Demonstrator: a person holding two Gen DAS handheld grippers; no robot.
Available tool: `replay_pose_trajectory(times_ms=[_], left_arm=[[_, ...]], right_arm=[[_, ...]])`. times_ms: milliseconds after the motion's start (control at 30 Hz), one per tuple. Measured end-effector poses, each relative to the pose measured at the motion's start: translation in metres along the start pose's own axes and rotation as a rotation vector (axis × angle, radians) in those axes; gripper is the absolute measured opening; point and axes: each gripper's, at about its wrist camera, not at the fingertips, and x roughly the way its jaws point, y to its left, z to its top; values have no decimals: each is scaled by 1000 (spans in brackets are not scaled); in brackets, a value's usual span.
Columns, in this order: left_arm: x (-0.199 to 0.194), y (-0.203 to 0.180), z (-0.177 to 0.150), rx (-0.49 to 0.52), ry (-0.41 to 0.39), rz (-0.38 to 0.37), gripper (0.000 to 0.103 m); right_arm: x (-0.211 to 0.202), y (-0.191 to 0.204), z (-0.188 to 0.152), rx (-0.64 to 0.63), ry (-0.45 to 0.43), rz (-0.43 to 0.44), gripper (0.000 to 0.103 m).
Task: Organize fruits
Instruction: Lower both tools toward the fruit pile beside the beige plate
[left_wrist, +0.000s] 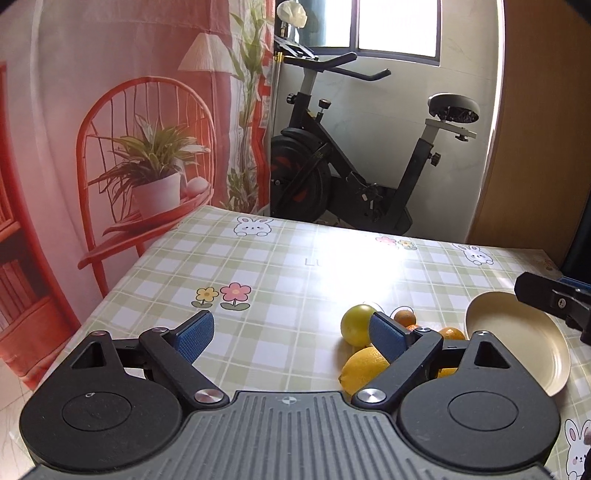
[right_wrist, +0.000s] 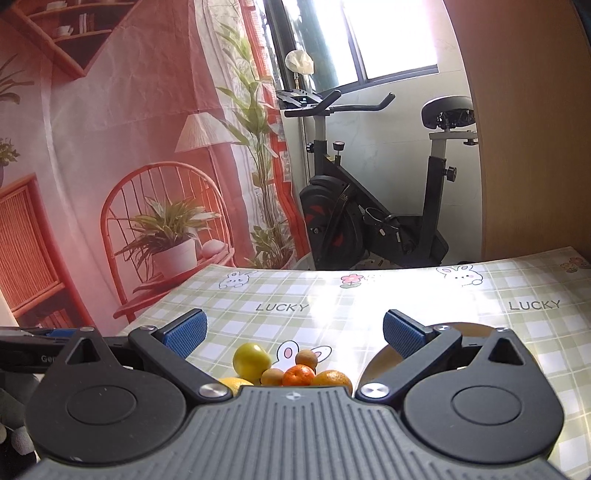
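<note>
Looking along the left tongs (left_wrist: 291, 339), both blue pads stand wide apart with nothing between them, hovering above the checked counter (left_wrist: 258, 266). At the lower right of this frame the fruit sits in a tight cluster: a green-yellow citrus (left_wrist: 356, 323) behind the right pad, a lemon (left_wrist: 360, 369) just below it, and small tangerines (left_wrist: 404, 317) beyond, partly hidden by the linkage. A cream plate (left_wrist: 517, 339) lies just to the right of the pile, empty as far as can be seen, with the other tool's dark body entering at the right edge above it.

From the right wrist view, the right tongs (right_wrist: 295, 334) are likewise spread apart and empty. The fruit pile shows at lower centre, between the arms: the green-yellow citrus at left, a bright tangerine (right_wrist: 298, 374) in the middle, a larger orange (right_wrist: 334, 380) to its right, and two dull brownish small fruits whose kind I cannot tell. The plate is mostly hidden behind the right pad.

These fruits look firm, round and smooth-skinned, so likely to roll or squirt out of a pinch. Taking each across its widest middle with moderate pressure seems safest; the small ones are light, and the lemon is best gripped across its short axis
</note>
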Motion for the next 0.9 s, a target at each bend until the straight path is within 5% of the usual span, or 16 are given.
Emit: replay_pose_trajectory(times_ms=[167,567,900], left_arm=[[13,8,-7,-47,63,-2,83],[7,-3,-18,53,32,-12,82],[4,-10,-32,77,28,-126,68]], right_arm=[[4,16,-24,-93,55,-5,103],[10,16,-54,-109,150,-8,102],[17,30,-72,-155,222,52,79]])
